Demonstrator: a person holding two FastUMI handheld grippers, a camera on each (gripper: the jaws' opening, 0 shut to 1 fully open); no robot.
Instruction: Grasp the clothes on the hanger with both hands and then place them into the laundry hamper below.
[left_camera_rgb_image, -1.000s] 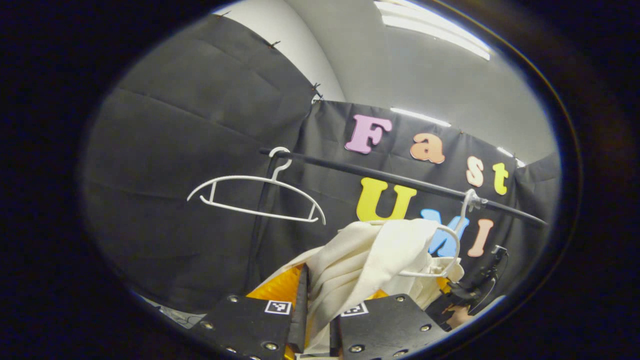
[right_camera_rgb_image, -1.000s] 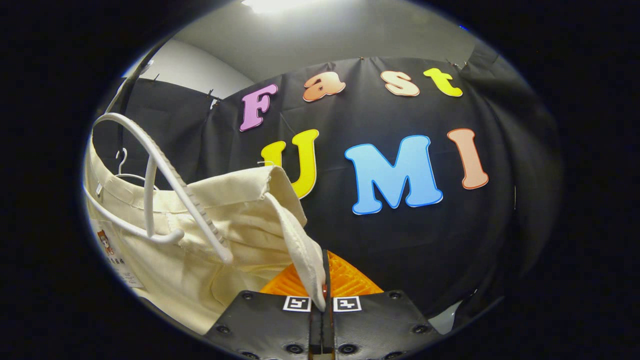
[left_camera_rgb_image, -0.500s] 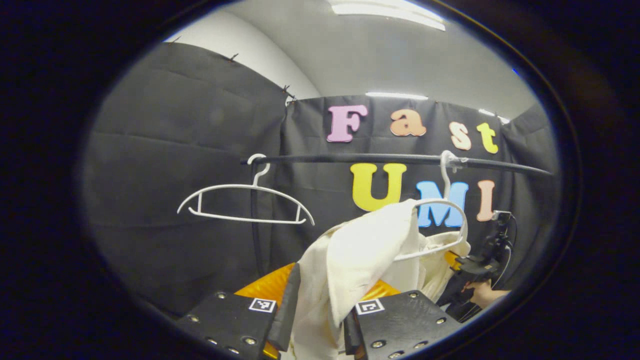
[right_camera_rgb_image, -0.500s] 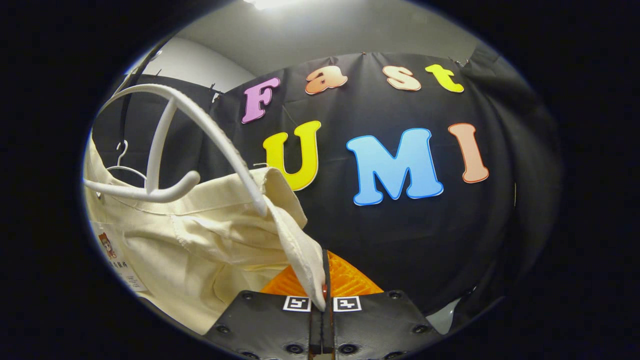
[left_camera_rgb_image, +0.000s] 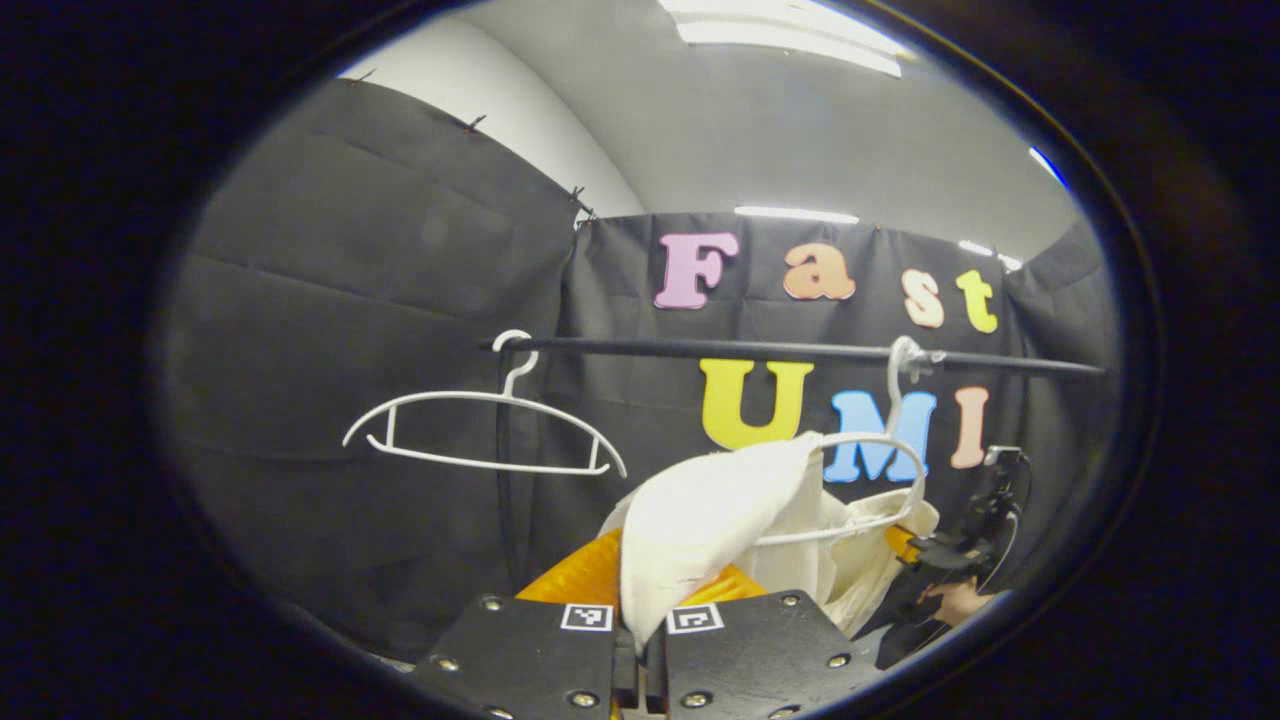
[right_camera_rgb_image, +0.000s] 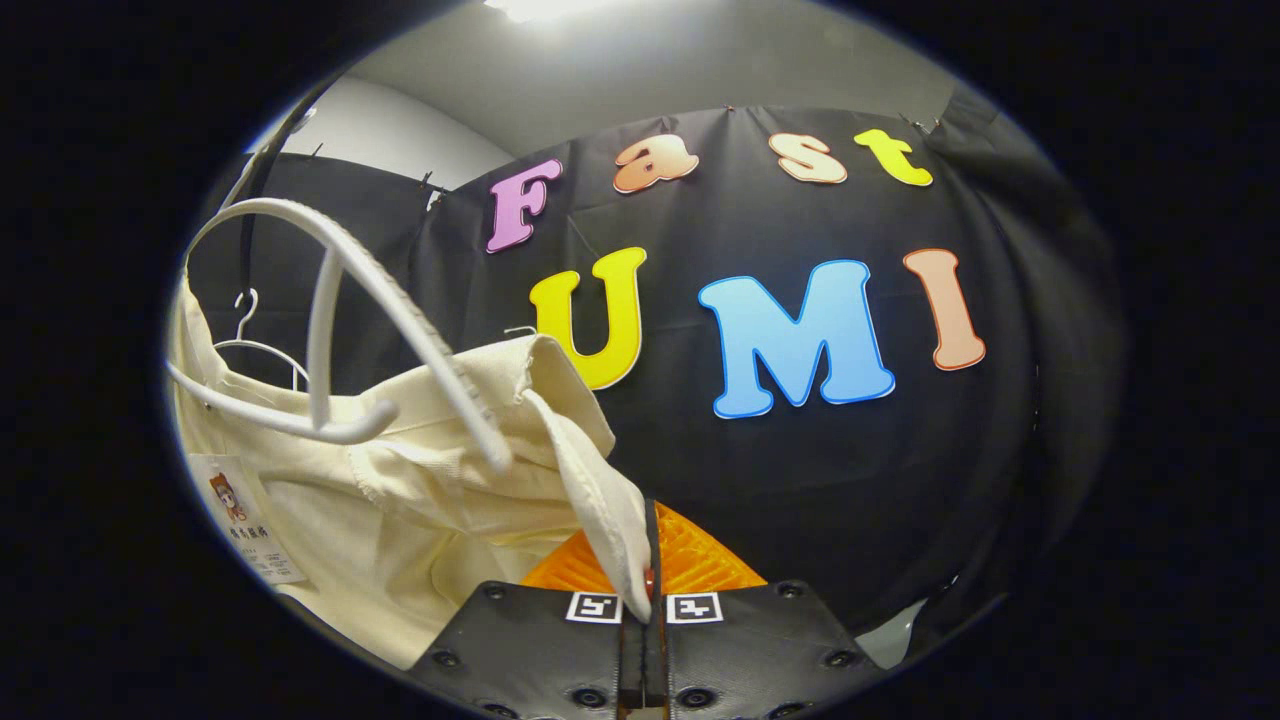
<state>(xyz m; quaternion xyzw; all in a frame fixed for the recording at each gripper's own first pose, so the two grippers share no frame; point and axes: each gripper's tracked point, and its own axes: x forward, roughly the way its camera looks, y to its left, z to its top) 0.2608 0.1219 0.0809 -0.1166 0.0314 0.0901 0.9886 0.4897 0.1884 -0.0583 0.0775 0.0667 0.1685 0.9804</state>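
Observation:
A cream garment hangs partly over a white hanger on the black rail. In the left gripper view my left gripper is shut on a fold of that garment. The right gripper view shows the same cream garment draped under the white hanger, and my right gripper is shut on its edge. In the left gripper view the right gripper, held by a hand, sits at the garment's far side. The hamper is out of sight.
A second, bare white hanger hangs at the left end of the rail; it also appears small in the right gripper view as a bare hanger. A black upright pole stands under the rail's left end.
My left gripper closed tight on the garment fold, where its fingers stood wider apart before. The garment's left side slid along the hanger arm. The right gripper kept its hold.

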